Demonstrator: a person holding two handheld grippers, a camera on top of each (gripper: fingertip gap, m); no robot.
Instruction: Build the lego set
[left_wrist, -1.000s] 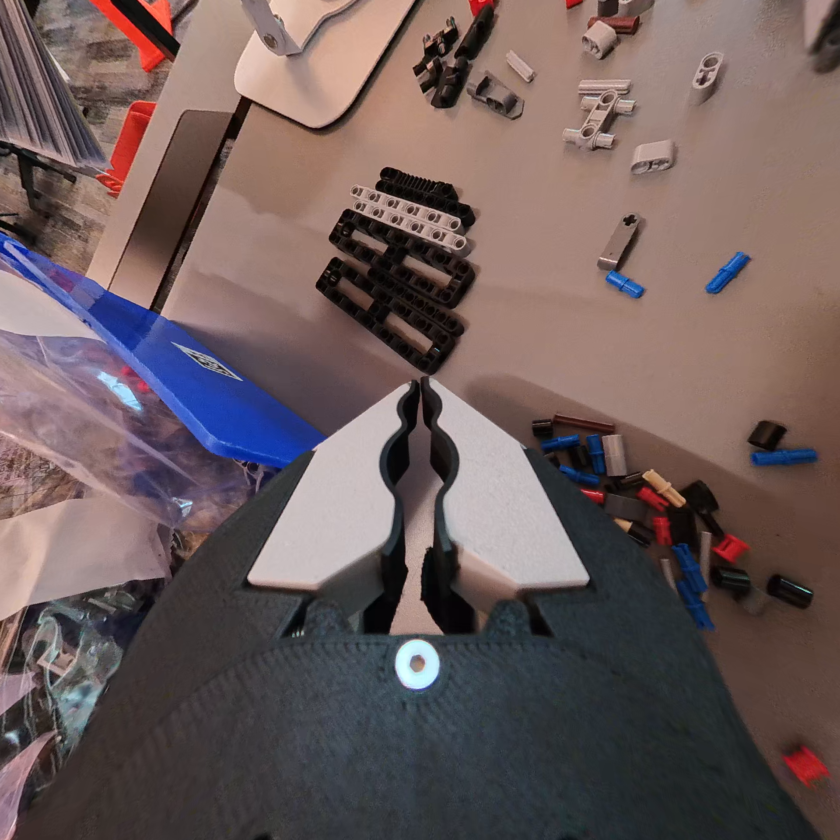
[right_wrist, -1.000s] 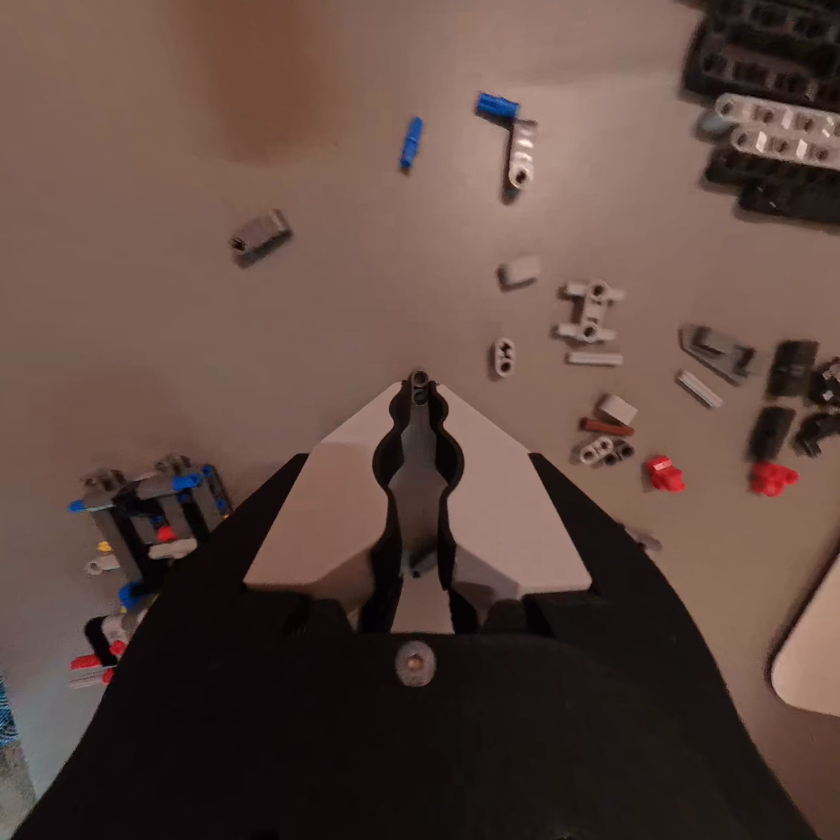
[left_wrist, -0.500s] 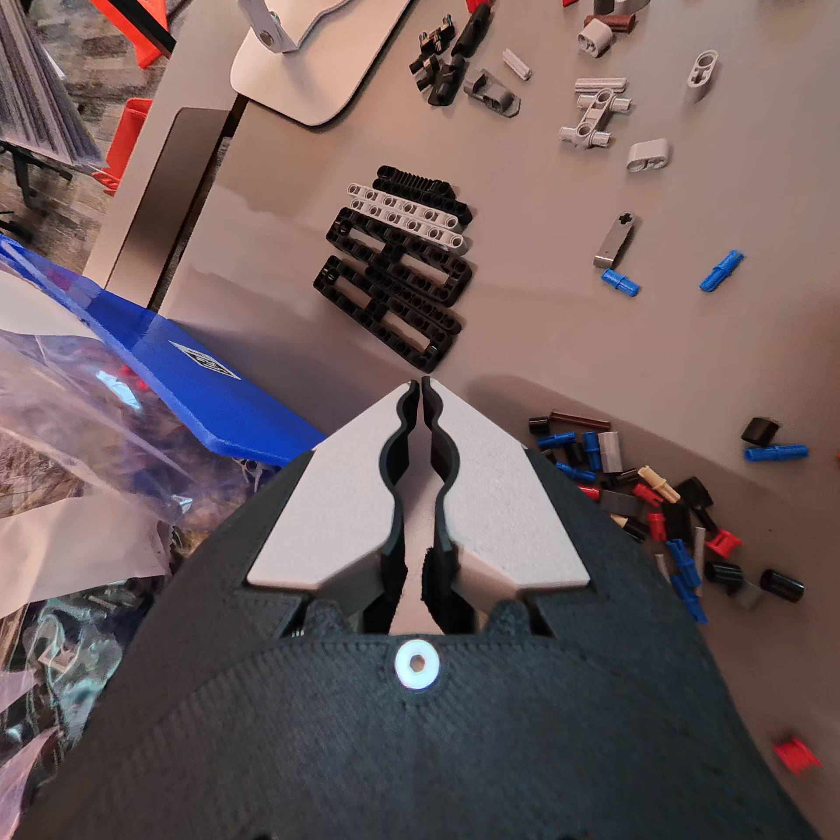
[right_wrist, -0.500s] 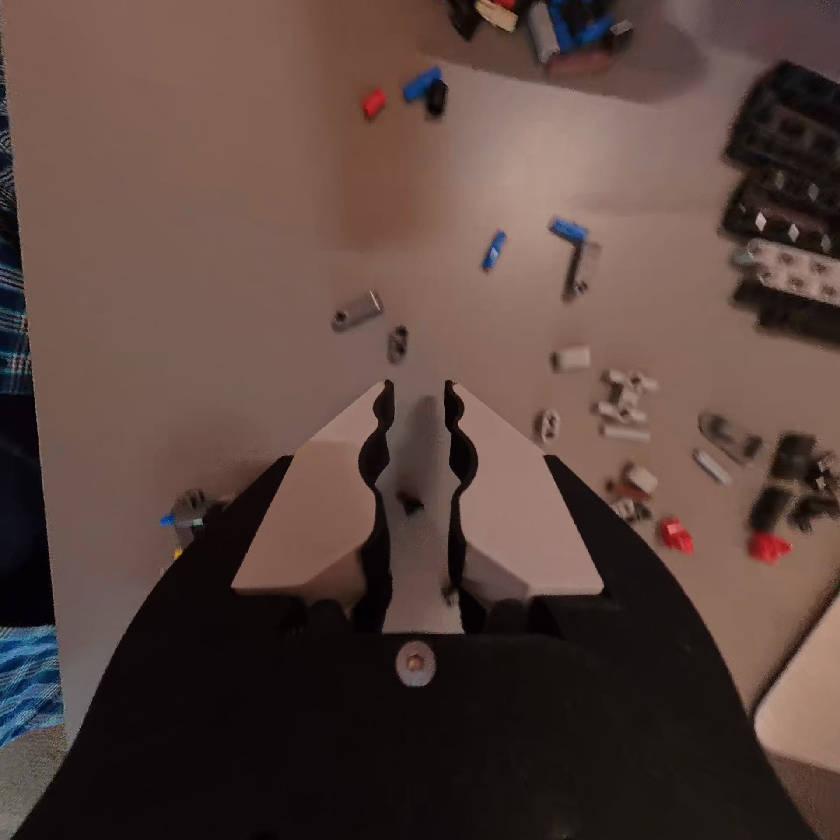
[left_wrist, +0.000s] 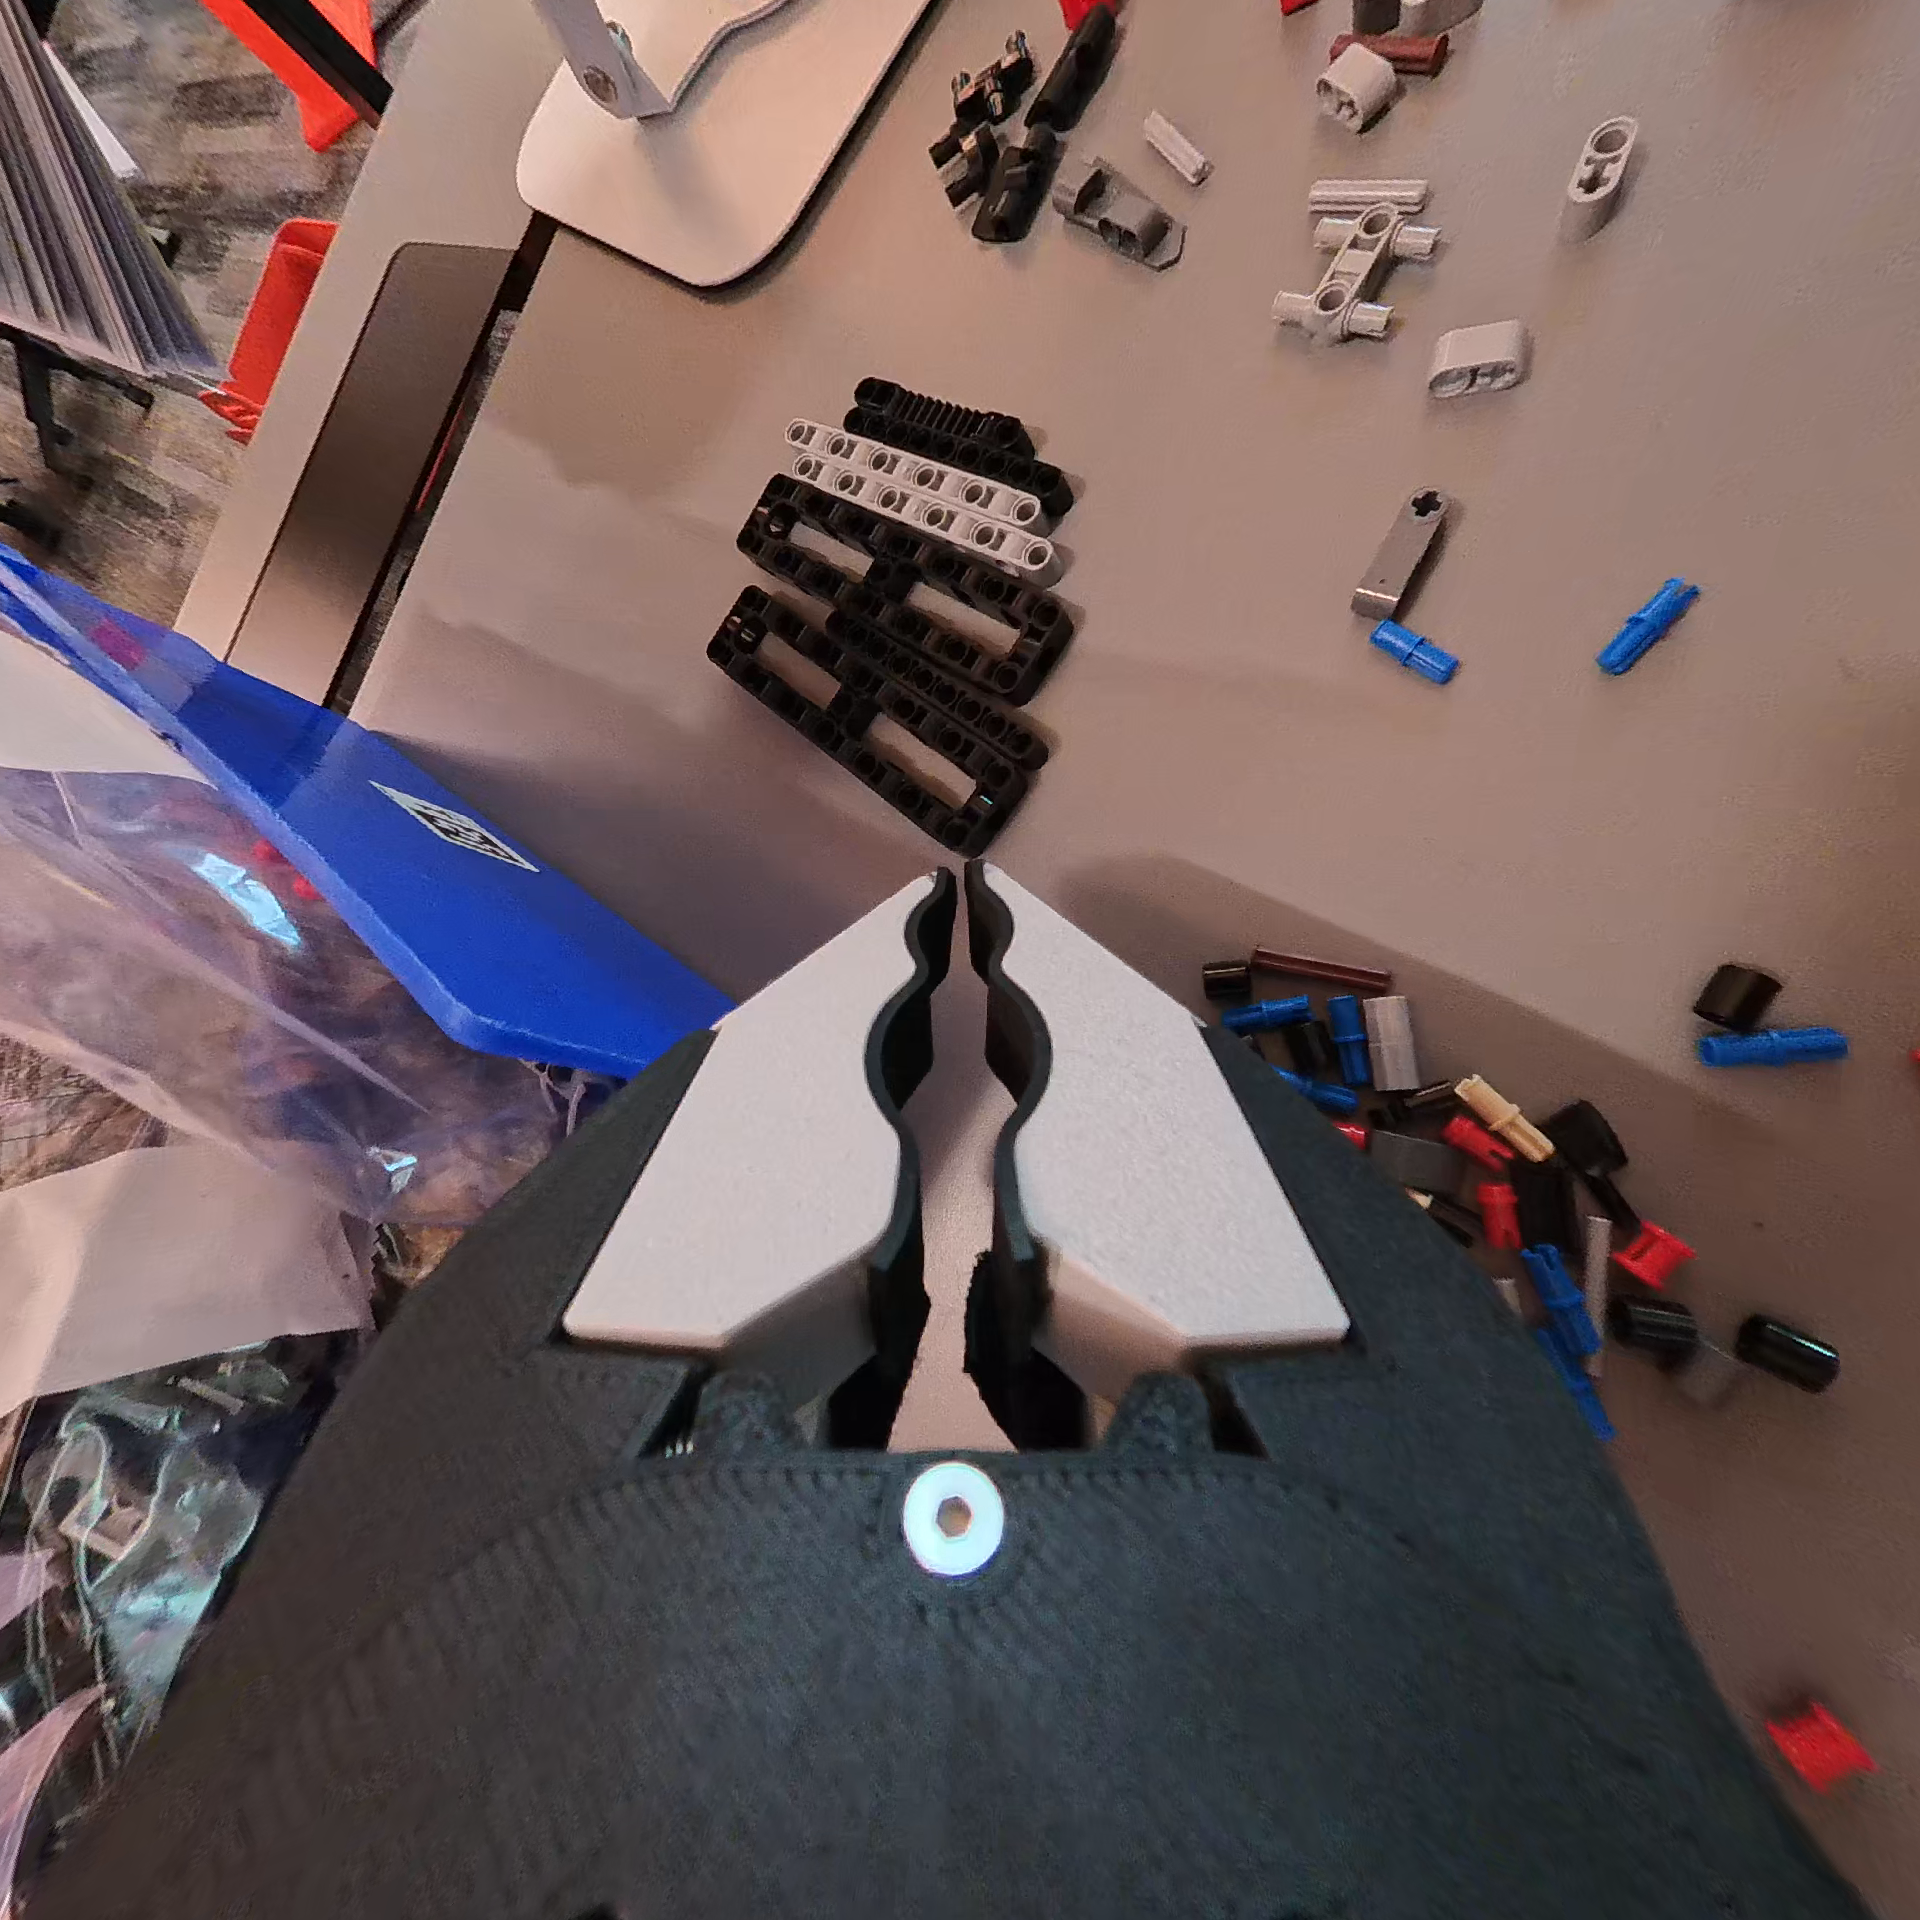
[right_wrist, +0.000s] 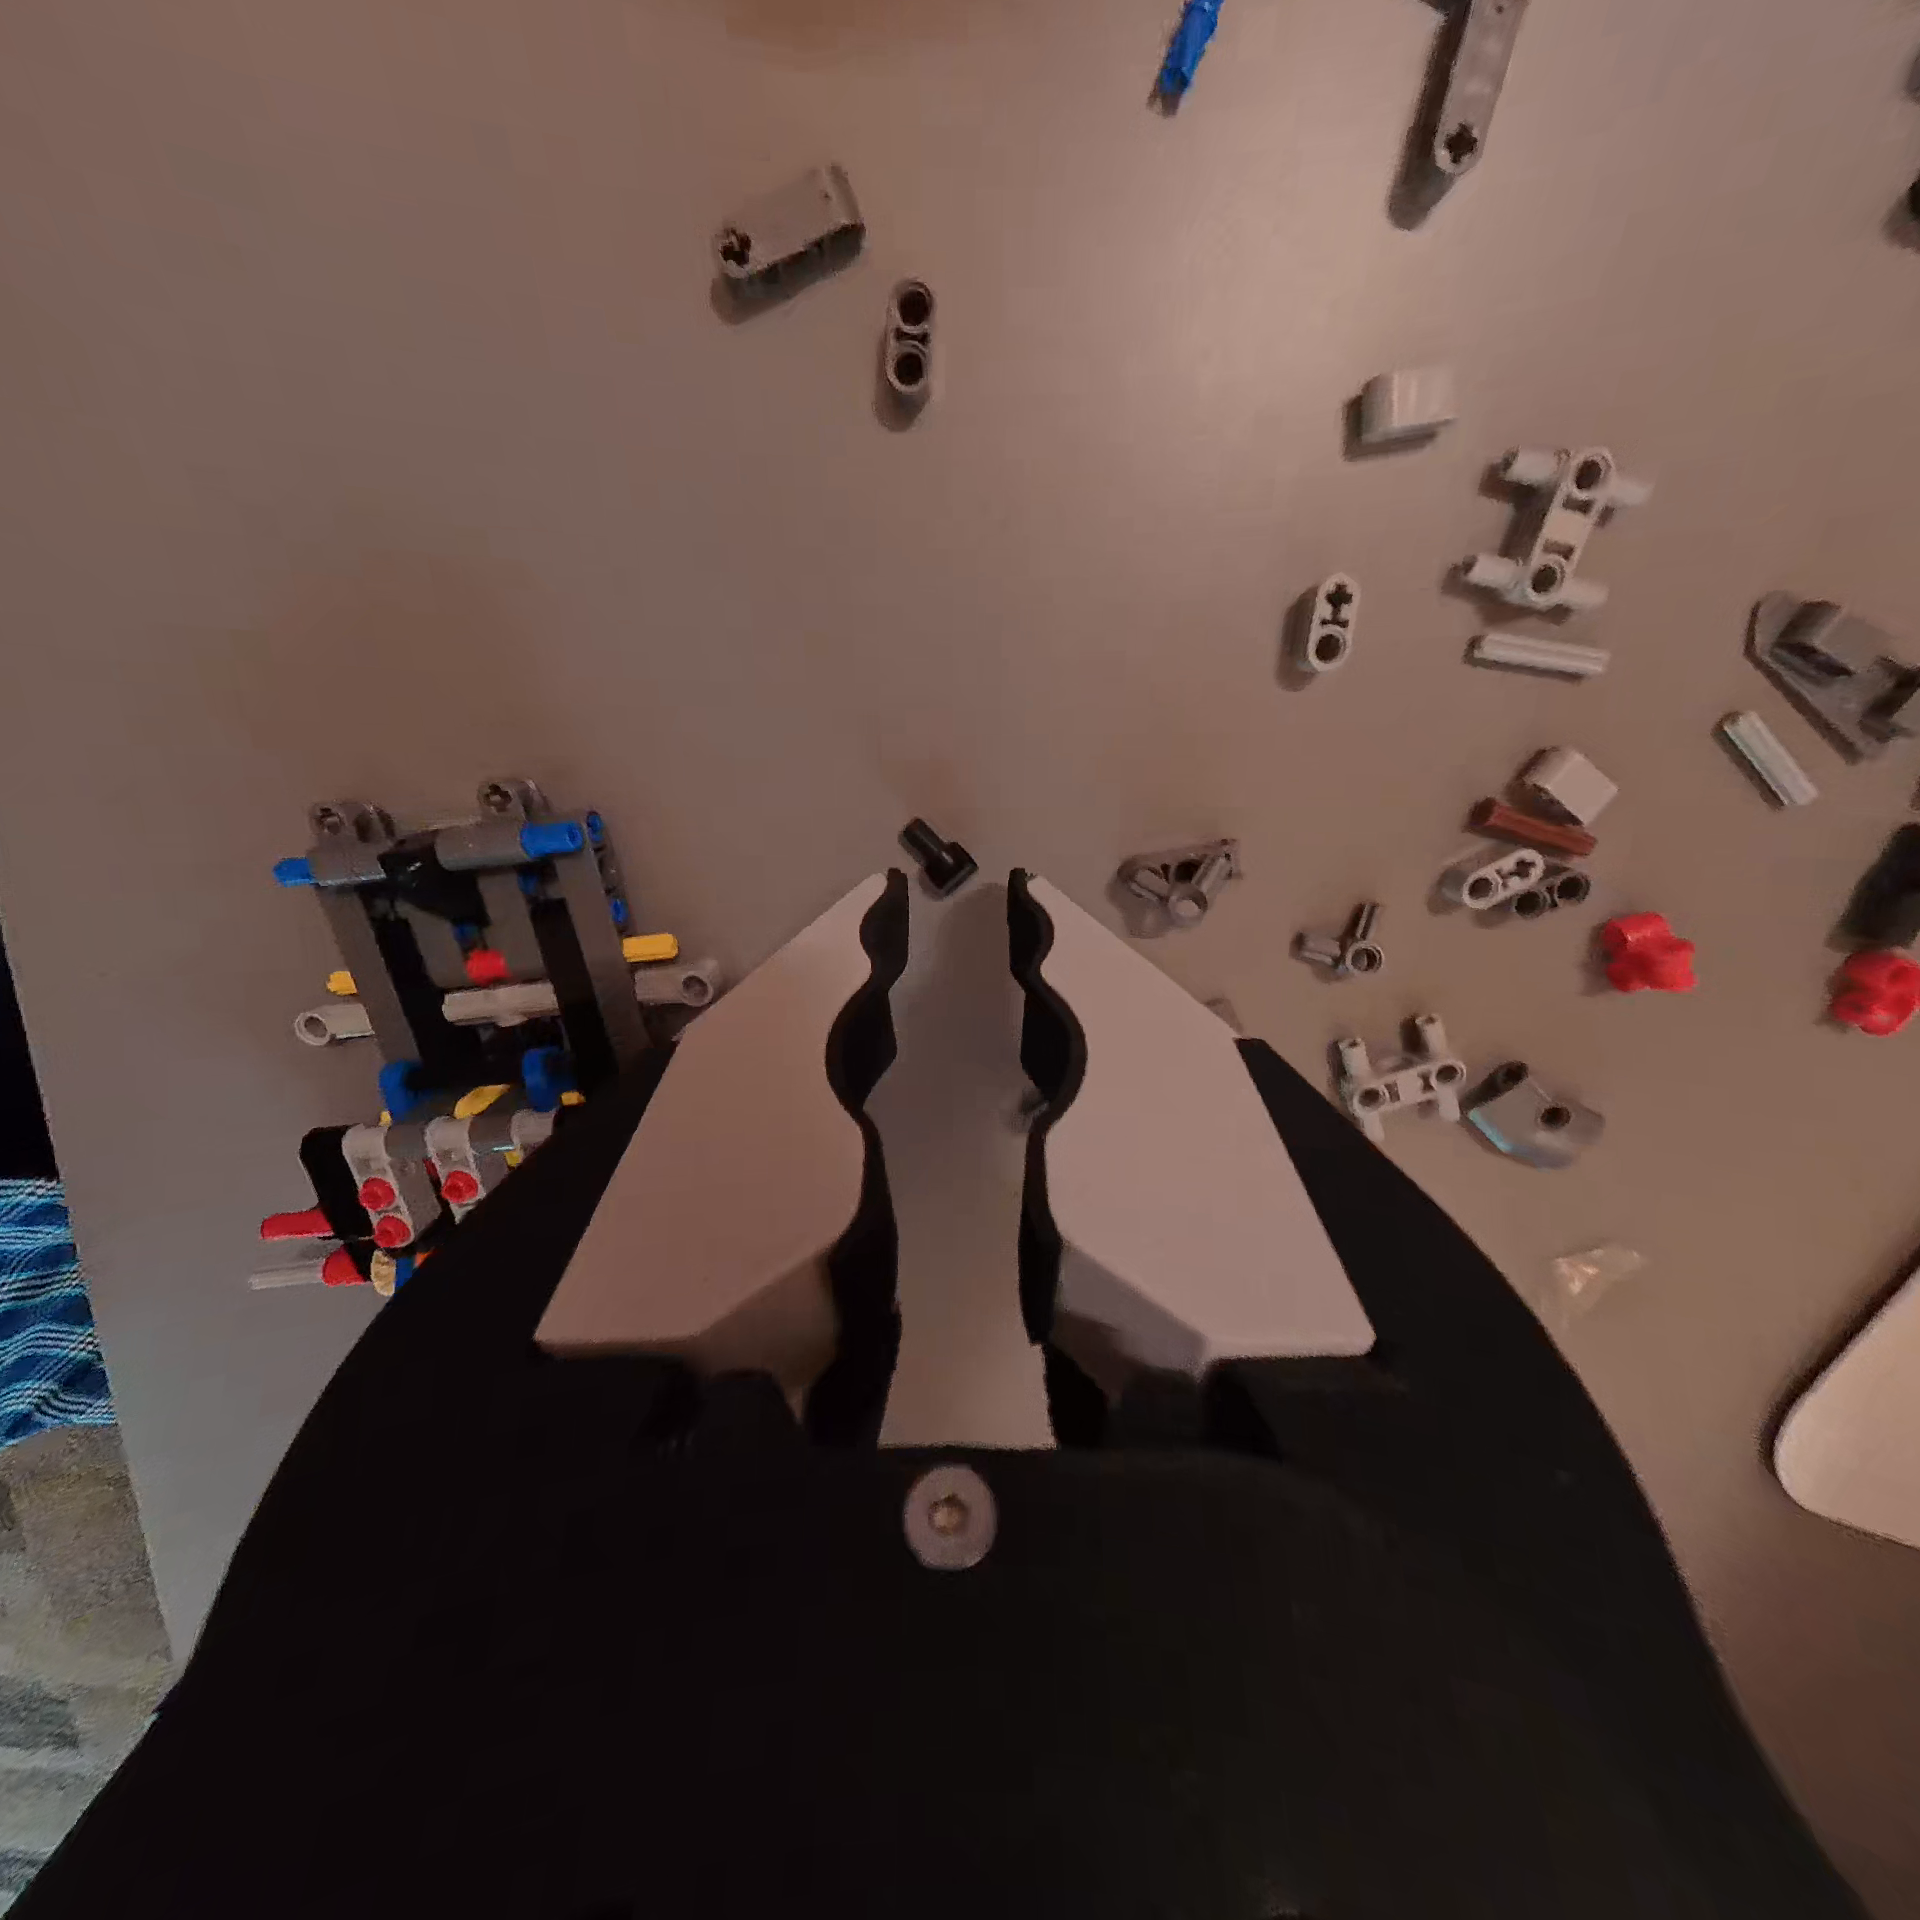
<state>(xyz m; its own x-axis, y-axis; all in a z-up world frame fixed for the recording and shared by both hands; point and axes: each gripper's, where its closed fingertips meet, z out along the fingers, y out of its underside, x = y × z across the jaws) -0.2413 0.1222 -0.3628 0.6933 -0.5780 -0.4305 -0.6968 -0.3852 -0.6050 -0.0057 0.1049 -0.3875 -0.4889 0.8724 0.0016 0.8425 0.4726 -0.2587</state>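
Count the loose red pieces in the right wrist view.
2. The first red piece lies right of the right gripper; the second red piece just beyond it. Others may be hidden.

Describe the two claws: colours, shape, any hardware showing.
Both look alike. The left claw has a black, ribbed 3D-printed body, two pale grey wedge-shaped fingers with wavy black inner pads, and a silver screw at the centre. The right claw is the same, with a duller screw. No cables or sleeves show.
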